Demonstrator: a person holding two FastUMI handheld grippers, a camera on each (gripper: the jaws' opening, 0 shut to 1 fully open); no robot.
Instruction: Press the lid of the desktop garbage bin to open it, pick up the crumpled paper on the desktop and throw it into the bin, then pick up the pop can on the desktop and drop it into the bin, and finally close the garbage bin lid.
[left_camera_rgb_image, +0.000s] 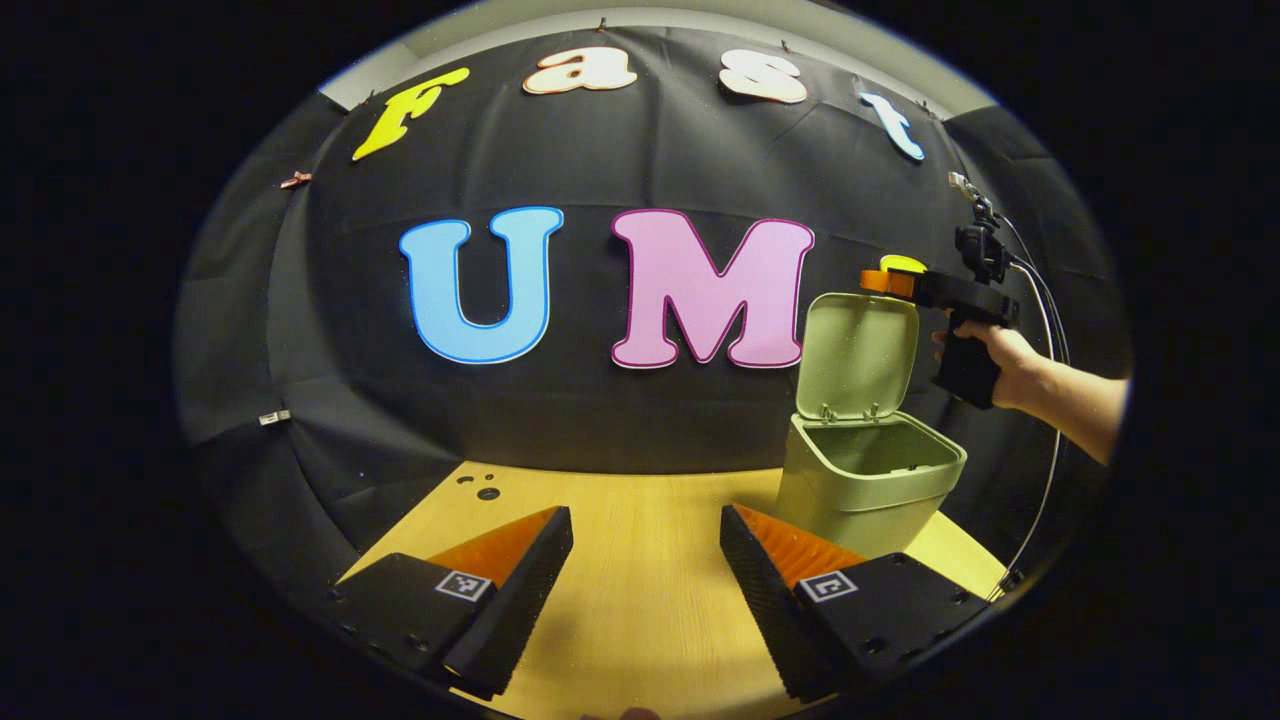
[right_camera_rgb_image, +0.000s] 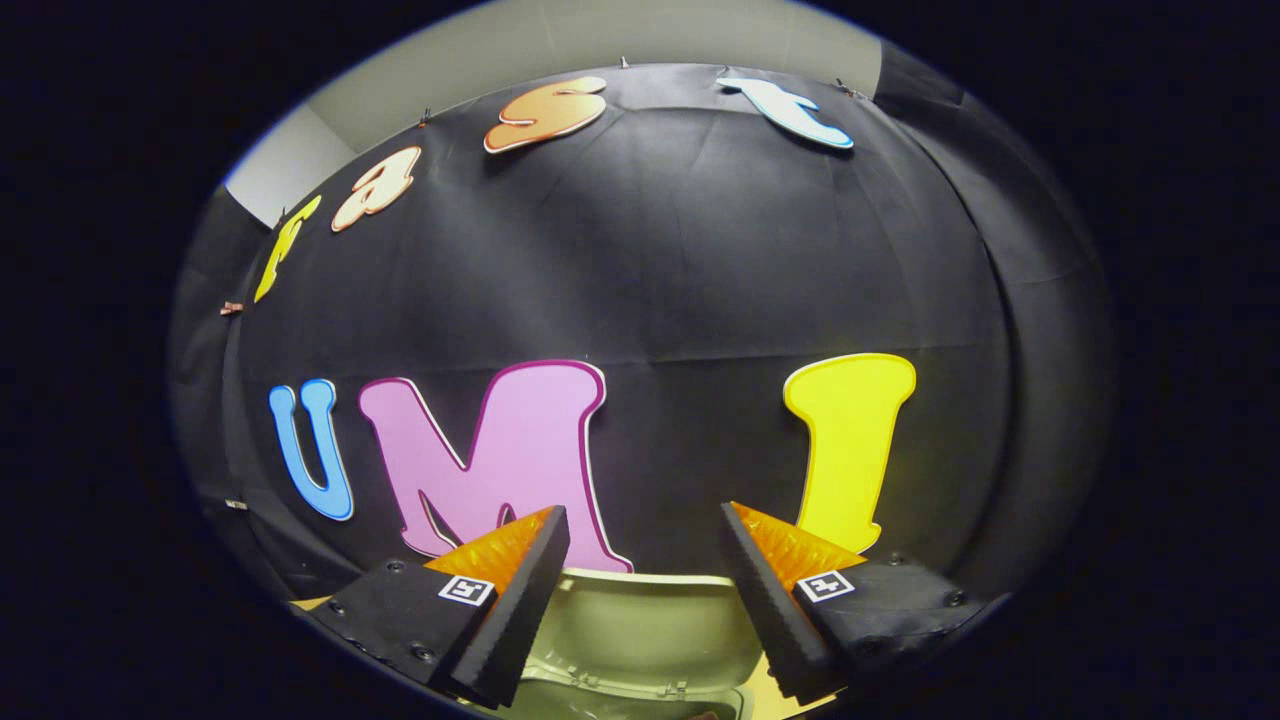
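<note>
Pale green bin (left_camera_rgb_image: 860, 480) (lid (left_camera_rgb_image: 858, 353) too) on light wood-grain table (left_camera_rgb_image: 640, 590).

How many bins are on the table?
1. The green bin stands at the table's right side with its lid up; the right gripper hovers above the lid.

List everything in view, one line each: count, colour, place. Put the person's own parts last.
garbage bin: one, pale green, on the table at the right of the left gripper view.
lid: one, pale green, hinged up and open behind the bin's mouth.
table: one, light wood, under the bin.
cable: one, thin and dark, hanging beside the far gripper.
left gripper: one, open, low over bare table.
right gripper: one, open, above the lid's top edge.
hand: one, gripping the right gripper's handle, right of the lid.
</note>
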